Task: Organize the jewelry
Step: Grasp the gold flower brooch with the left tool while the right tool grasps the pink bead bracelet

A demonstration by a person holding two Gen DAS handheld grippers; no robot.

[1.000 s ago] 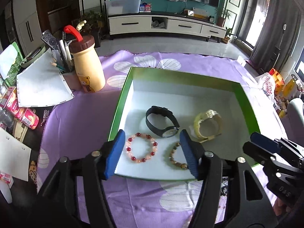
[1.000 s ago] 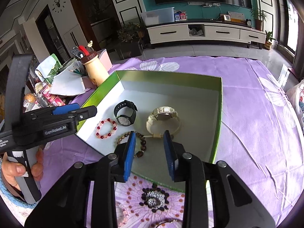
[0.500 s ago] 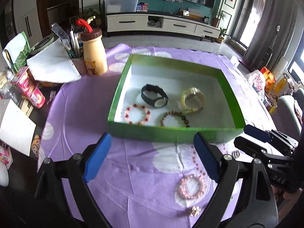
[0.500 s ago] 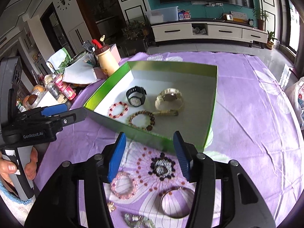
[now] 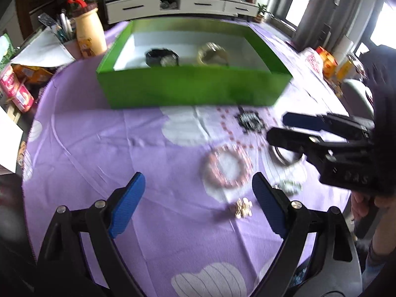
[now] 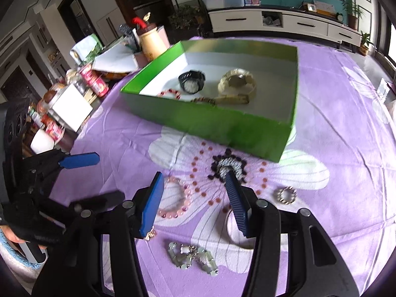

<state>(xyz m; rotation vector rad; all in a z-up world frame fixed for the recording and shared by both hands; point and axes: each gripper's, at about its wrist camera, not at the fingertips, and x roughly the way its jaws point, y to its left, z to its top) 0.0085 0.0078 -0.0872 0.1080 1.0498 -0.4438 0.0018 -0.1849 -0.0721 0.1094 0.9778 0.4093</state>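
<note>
Green box [image 6: 217, 121] sits toward the far side of the worktop [image 6: 346, 136], and it already holds four pieces: a black watch [image 6: 191, 82], a cream watch [image 6: 236, 81], a red bead bracelet [image 6: 170, 93] and a brown bead bracelet [image 6: 204, 100], lined up near the front wall, likely so the rest of the floor stays free for more.

Out on the purple cloth, I count five pieces not yet boxed: a pink bead bracelet [image 6: 177, 198], a plain bangle [image 6: 236, 227] half hidden behind a finger, a small sparkly ring-shaped piece [image 6: 286, 195], a pale green bead strand [image 6: 191, 255] and a tiny gold trinket [image 5: 243, 206]. They lie close together, just in front of the box, handy for either hand.

Left tongs [image 5: 198, 201] stand wide apart, nothing between them, with the pink bracelet just ahead of the right-side finger. Right tongs [image 6: 195, 198] are about half open and empty too, having just widened, angled down over the pink bracelet and bangle. My read: both hands are lining up the next pickup.
</note>
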